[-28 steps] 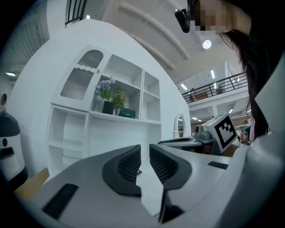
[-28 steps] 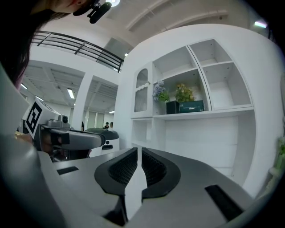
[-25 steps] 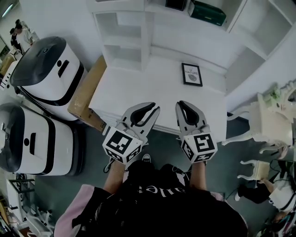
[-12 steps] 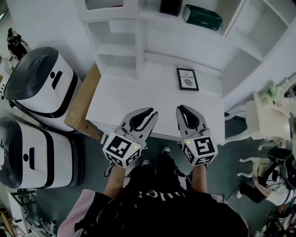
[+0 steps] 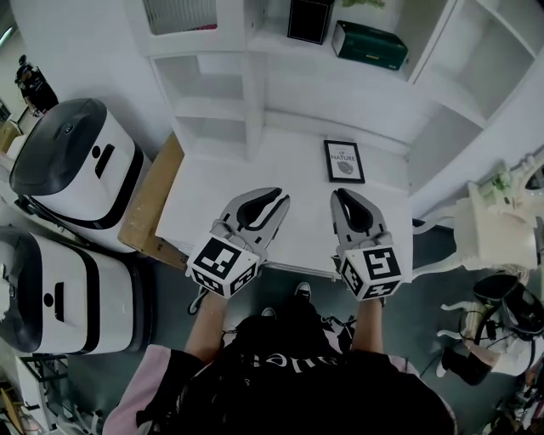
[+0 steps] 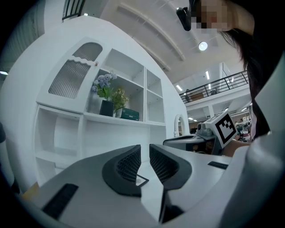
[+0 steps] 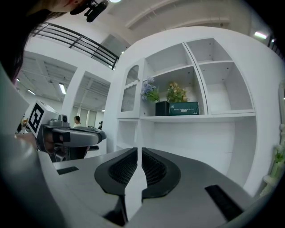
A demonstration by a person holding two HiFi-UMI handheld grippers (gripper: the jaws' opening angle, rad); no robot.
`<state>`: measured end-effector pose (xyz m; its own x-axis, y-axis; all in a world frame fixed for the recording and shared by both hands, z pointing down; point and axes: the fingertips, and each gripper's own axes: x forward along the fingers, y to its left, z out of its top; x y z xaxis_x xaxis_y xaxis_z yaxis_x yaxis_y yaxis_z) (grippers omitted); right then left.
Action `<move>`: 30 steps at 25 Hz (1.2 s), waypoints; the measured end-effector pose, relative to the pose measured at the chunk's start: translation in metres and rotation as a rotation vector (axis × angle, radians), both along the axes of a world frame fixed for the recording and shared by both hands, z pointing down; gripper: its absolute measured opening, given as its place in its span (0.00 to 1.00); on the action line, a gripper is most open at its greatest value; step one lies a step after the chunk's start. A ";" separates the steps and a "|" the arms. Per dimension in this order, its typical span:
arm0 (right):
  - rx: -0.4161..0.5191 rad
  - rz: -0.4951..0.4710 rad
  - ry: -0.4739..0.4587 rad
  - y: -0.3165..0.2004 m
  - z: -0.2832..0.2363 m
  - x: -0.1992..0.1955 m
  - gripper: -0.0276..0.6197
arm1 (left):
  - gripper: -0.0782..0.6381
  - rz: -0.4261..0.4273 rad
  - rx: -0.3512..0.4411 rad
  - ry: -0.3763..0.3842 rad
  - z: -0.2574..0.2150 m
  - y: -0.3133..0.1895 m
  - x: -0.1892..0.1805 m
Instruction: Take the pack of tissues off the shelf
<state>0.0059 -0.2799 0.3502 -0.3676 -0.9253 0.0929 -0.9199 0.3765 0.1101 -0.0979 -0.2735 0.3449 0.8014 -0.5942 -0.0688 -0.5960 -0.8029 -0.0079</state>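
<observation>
Pack of tissues [image 5: 368, 44] not yet reached. Nearest: left gripper [image 5: 274, 198] and right gripper [image 5: 342, 196] side by side, jaws together on both, nothing held, pushed further over counter [image 5: 212, 183] than a second ago. Beyond: framed print [image 5: 344, 161] on counter. Farthest: green pack on shelf [image 5: 280, 38] beside black pot [image 5: 308, 19], well apart from grippers. Approach likely under way; jaws must part before any grasp.

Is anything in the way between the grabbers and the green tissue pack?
Nothing visible blocks it. The tissue pack sits on an open shelf, a black pot beside it; the small frame is down on the desk.
</observation>
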 end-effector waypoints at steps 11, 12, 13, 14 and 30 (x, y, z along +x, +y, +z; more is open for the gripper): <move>0.100 0.027 0.030 -0.067 -0.046 0.071 0.14 | 0.21 -0.028 0.143 0.002 -0.068 -0.094 0.057; 0.109 0.029 0.035 -0.072 -0.051 0.078 0.14 | 0.21 -0.031 0.156 0.007 -0.075 -0.104 0.063; 0.116 0.031 0.039 -0.077 -0.055 0.085 0.14 | 0.21 -0.032 0.168 0.010 -0.083 -0.113 0.070; 0.121 0.033 0.043 -0.081 -0.058 0.092 0.14 | 0.21 -0.030 0.181 0.007 -0.090 -0.122 0.077; 0.119 0.045 -0.020 -0.125 -0.064 0.172 0.14 | 0.38 -0.086 0.218 -0.079 -0.169 -0.263 0.153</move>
